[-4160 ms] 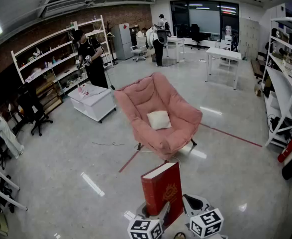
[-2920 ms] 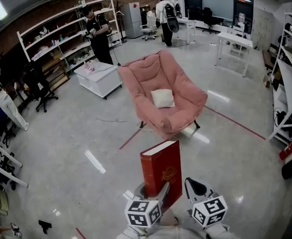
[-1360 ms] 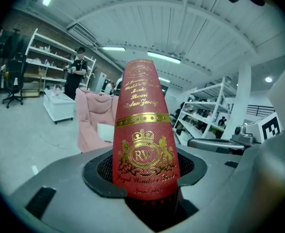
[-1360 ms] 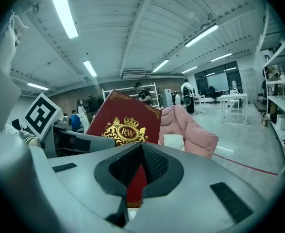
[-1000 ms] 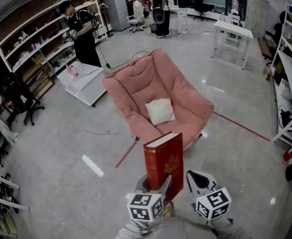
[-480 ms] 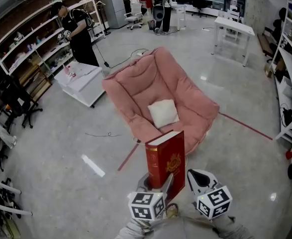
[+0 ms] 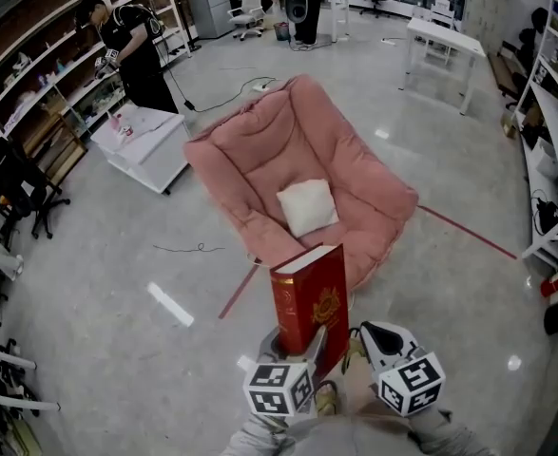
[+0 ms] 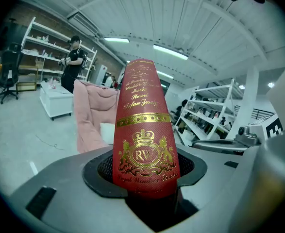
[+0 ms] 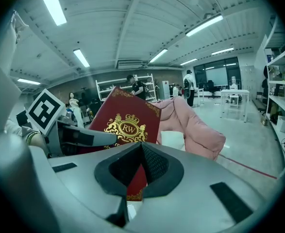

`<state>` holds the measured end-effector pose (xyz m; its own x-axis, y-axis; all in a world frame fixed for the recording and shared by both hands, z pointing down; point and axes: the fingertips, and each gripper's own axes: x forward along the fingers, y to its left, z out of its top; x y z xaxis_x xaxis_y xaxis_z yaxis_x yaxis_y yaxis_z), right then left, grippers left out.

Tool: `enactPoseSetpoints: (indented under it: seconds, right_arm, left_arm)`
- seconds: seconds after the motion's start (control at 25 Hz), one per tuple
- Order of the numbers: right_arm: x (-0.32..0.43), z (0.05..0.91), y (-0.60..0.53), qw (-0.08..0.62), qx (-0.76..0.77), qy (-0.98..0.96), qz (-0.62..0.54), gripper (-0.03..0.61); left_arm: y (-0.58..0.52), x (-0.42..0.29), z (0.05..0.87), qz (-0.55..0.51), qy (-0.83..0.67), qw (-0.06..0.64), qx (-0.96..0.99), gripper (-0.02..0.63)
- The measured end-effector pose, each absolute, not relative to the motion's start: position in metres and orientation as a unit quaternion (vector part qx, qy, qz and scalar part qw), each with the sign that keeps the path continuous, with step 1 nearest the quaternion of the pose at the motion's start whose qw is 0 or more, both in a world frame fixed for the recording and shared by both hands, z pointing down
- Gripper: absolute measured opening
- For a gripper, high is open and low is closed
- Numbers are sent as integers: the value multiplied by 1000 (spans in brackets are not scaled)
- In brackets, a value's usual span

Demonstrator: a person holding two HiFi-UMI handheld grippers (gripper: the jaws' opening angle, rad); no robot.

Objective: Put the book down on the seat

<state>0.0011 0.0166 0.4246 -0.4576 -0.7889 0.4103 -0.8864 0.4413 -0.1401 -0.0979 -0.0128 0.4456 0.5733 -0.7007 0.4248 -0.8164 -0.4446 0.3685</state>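
Head view shows us our left gripper (image 7: 300, 345) clenched on the lower end of the red book (image 7: 309, 297), which stands upright in the air before the pink seat (image 7: 250, 150), not on it. Just right of it, our right gripper (image 7: 364, 335) is closed, grasping nothing.

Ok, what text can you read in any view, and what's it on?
"RW": gold crest on the book spine, and on its cover.
Gold script above and below the crest: too blurred to read.
Marker cubes: patterns only, no words.
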Motion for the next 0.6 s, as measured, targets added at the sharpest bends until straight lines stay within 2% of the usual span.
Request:
enactPoseSetpoints:
  seconds: [0.6]
  right_arm:
    - [13, 442, -68, 153, 473, -848, 184, 5]
  left_arm:
    - [-86, -95, 463, 109, -483, 293, 818, 255]
